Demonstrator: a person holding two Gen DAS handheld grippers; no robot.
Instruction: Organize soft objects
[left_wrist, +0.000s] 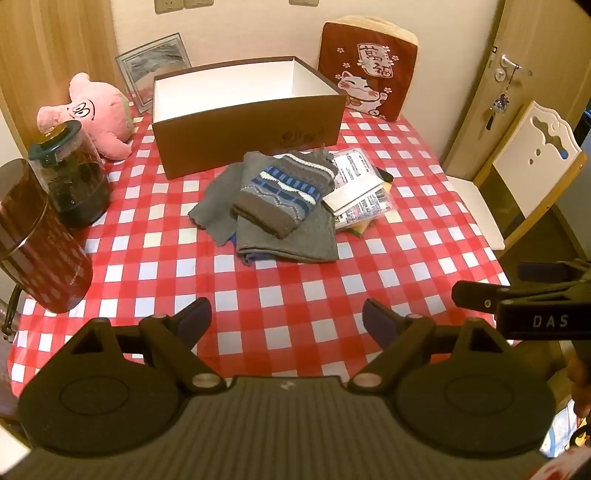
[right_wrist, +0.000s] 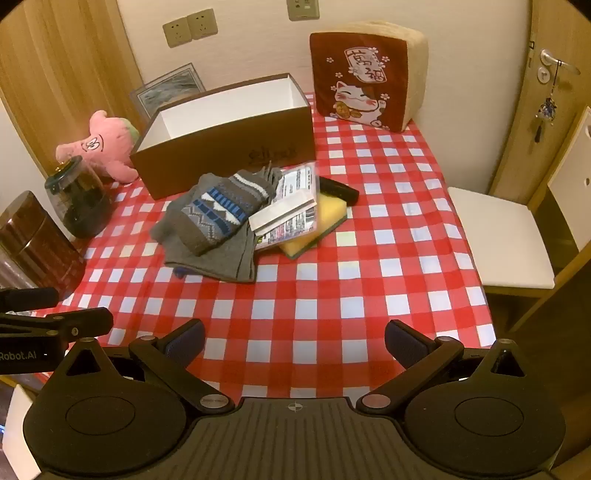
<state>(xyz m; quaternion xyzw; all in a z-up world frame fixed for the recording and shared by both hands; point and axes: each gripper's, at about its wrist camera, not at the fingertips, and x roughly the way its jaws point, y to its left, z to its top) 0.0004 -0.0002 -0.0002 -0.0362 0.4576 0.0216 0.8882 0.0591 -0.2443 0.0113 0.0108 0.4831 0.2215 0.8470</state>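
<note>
A patterned knit scarf (left_wrist: 284, 190) (right_wrist: 218, 206) lies folded on a grey cloth (left_wrist: 295, 236) (right_wrist: 221, 258) in the middle of the checked table. Behind them stands an open brown box (left_wrist: 251, 136) (right_wrist: 229, 147), white inside and with nothing in it. A pink plush toy (left_wrist: 99, 114) (right_wrist: 107, 147) lies to the box's left. A red cat cushion (left_wrist: 365, 74) (right_wrist: 362, 81) leans at the back right. A yellow sponge (right_wrist: 321, 225) sits under a packet (left_wrist: 358, 188) (right_wrist: 291, 206). My left gripper (left_wrist: 286, 317) and right gripper (right_wrist: 293, 338) hover open over the table's near edge, holding nothing.
A glass jar (left_wrist: 70, 173) (right_wrist: 79, 195) and a dark red tin (left_wrist: 37, 236) (right_wrist: 33, 240) stand at the left edge. A framed picture (left_wrist: 151, 62) leans on the wall. A dark remote (right_wrist: 340, 190) lies by the sponge. A white chair (right_wrist: 502, 236) stands to the right of the table.
</note>
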